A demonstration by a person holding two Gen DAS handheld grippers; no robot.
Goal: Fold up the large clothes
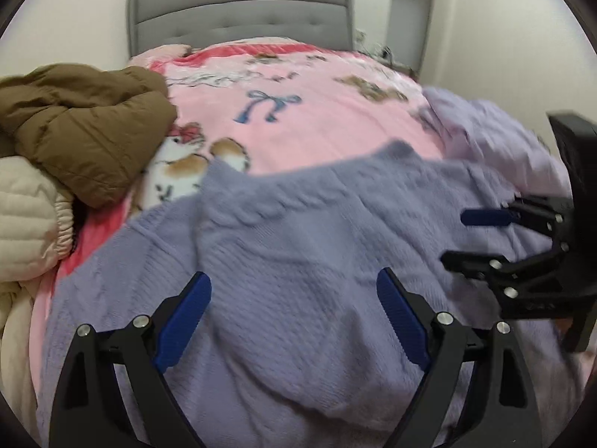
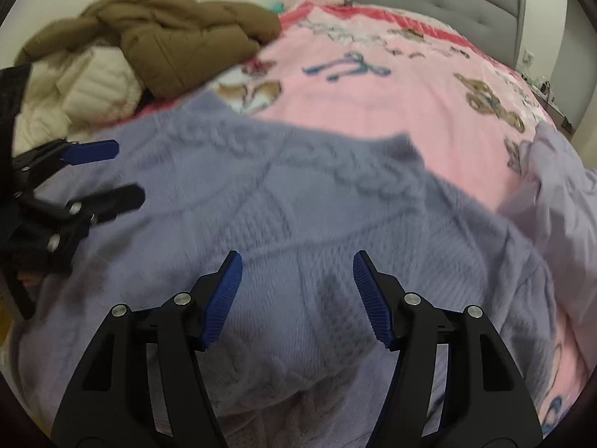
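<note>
Now both grippers hang over the bed, side by side, angled down at a lavender knit sweater [image 1: 298,246] spread across the near half of a pink cartoon-print blanket [image 1: 317,127]. Left gripper [image 1: 294,291]: jaws spread wide, blue pads clear of the wool, nothing between them but the sweater lying below. Right gripper [image 2: 296,272]: jaws parted too, a bit narrower, and empty as well. Each one shows in the other's camera, just beside its partner over the knit. The sweater's upper edge looks folded over, a cable pattern running across it, though motion blur softens the detail. To its right lies a paler lilac garment [image 2: 559,194], crumpled against the blanket's edge. Off on the left side, a brown puffer jacket [image 1: 86,127] sits heaped on a cream quilted coat [image 1: 26,216]. Behind it all, a grey tufted headboard [image 1: 238,15] against the wall.
</note>
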